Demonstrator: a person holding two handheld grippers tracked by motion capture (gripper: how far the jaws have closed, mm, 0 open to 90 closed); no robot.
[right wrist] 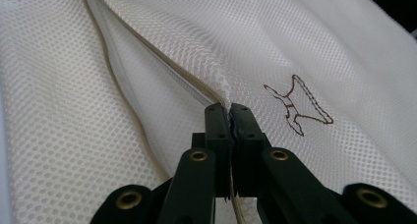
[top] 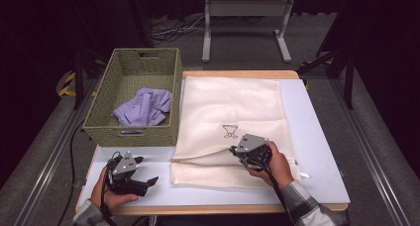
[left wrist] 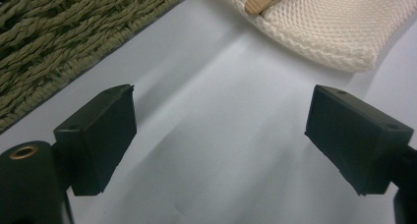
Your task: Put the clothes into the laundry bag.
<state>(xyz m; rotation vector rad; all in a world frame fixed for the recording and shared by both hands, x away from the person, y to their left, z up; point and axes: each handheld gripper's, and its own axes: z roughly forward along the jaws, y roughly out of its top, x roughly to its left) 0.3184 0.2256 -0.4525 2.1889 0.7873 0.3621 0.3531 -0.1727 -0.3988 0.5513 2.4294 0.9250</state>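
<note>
A cream mesh laundry bag point(top: 228, 102) lies flat on the white table point(top: 317, 137), with its zip opening along the near side. My right gripper point(top: 233, 149) is shut on the upper edge of that opening, and in the right gripper view its jaws point(right wrist: 229, 108) pinch the mesh beside a small brown embroidered figure point(right wrist: 297, 106). At the table's front left, my left gripper point(top: 147, 170) is open and holds nothing. In the left gripper view it point(left wrist: 221, 126) hovers over bare table, with the bag's corner point(left wrist: 334, 27) and a tan zip pull point(left wrist: 258, 3) ahead.
A woven olive basket point(top: 99, 97) stands at the left of the bag and holds a crumpled lavender cloth point(top: 143, 107). Its wall point(left wrist: 49, 32) is close to my left gripper. A metal stand point(top: 245, 23) and cables lie on the floor beyond the table.
</note>
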